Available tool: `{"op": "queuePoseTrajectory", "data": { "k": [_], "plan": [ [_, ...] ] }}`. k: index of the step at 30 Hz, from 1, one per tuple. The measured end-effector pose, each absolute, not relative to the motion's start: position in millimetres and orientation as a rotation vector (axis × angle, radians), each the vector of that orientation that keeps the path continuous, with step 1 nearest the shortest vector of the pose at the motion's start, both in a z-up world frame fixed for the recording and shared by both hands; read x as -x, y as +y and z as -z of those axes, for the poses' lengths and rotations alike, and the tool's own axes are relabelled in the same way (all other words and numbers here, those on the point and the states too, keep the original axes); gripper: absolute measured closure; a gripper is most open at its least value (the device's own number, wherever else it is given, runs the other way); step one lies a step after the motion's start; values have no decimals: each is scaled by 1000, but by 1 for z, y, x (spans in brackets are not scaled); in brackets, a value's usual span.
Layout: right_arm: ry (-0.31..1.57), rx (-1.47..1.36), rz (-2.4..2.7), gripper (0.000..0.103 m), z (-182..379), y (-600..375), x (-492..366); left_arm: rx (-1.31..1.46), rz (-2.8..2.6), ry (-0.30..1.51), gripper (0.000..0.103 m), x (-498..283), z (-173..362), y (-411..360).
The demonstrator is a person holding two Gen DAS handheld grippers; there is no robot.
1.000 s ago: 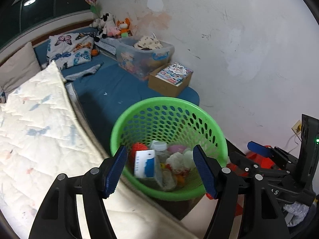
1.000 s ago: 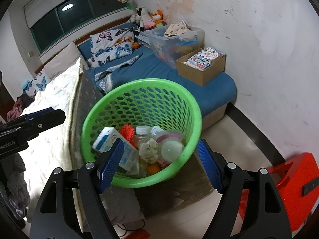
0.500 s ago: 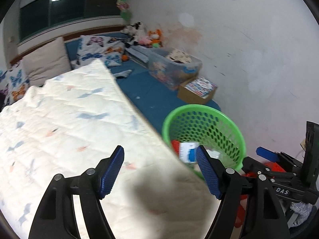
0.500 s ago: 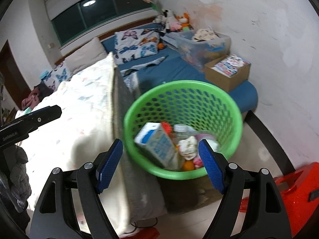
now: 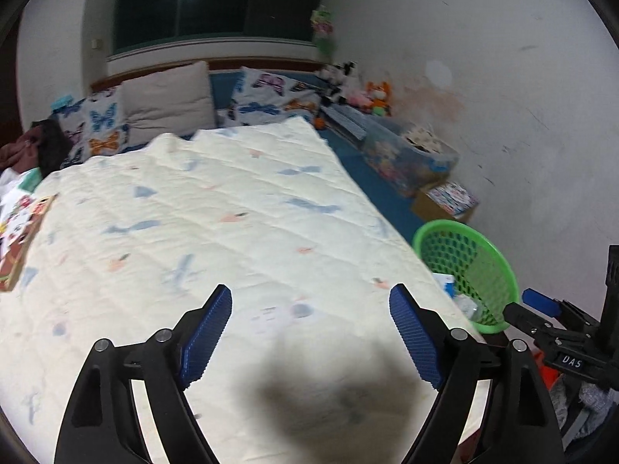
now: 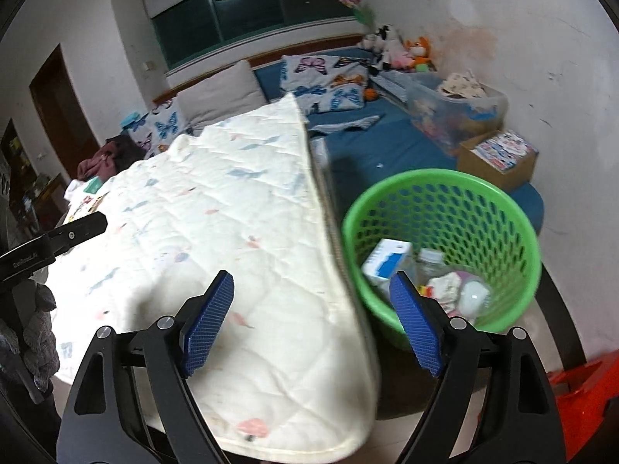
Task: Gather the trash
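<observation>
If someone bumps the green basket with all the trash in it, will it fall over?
Probably it would slide or wobble rather than topple: the green basket looks wide and low. It seems light, being thin plastic full of holes, with only a carton, a bottle and crumpled scraps inside. A hard shove at the rim might still tip it.

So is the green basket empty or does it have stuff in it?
Partly filled: the green basket holds a blue-and-white carton, a bottle and crumpled wrappers.

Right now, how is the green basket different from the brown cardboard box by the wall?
The green basket is round with holes all over its wall; the cardboard box is square-cornered with solid brown sides. The basket holds trash, such as a bottle and a blue-and-white carton; the box holds colourful printed packs. The basket sits beside the bed, the box on the blue mattress. Both are open-topped.
</observation>
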State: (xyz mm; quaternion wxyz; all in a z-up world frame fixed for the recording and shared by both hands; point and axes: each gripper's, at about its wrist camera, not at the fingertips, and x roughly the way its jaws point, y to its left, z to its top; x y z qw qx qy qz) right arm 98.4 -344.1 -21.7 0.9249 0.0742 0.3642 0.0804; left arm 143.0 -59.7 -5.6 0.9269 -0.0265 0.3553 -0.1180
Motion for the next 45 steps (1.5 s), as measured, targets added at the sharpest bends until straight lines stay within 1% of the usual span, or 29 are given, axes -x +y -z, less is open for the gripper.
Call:
{"op": "queuePoseTrajectory", "data": {
  "k": [7,9,17,20,27,37,45],
  "plan": [
    [729,-85,-191,17,14,-310,-93,80,156,703,15,-117,1,-13],
    [728,-77,-201,16,12,-299,-90,99,137,697,11,-111,0,-1],
    [711,-46,-243,9,8,-269,-81,90,49,666,7,-90,-2,21],
    [697,-16,-238,8,6,-259,-78,89,27,656,7,-83,-2,27],
    [678,-43,-254,5,0,-253,-71,119,2,628,7,-70,-4,42],
    [660,-26,-268,4,1,-235,-64,115,-29,612,7,-56,0,52],
    [645,-19,-261,4,-2,-231,-61,51,-46,567,7,-43,-5,43]
  ]
}}
